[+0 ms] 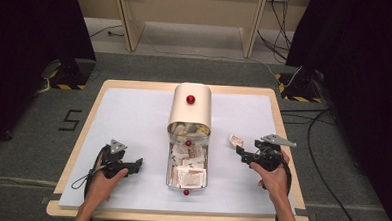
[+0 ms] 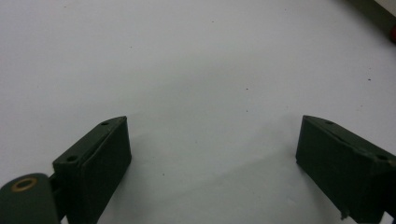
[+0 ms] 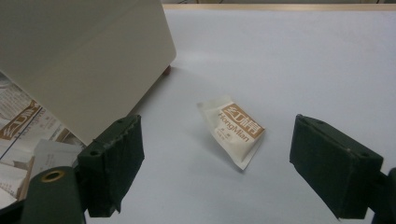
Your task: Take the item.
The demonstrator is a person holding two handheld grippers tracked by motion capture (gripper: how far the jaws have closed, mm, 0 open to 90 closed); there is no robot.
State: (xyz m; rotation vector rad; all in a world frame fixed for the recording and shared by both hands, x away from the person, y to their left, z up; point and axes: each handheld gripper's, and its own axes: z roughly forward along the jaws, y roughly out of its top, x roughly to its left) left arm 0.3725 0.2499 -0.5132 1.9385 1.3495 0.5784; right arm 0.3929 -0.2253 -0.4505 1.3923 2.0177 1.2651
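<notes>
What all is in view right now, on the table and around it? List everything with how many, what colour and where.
Table: one, light wood rim, white top, centre of the high view.
Box: one, long metal tray at table middle, red knob at its near end.
Box lid: one, cream, red knob on top, raised over the far end of the box.
Packets in box: many, white and brown, count unclear.
Loose packet: one, white with brown label, flat on the table right of the box.
Wooden frame: pale, on the floor beyond the table.
Floor marking: one, black, left of the table.
Left gripper: black, near left, jaws open.
Right gripper: black, jaws open, pointed at the loose packet.
</notes>
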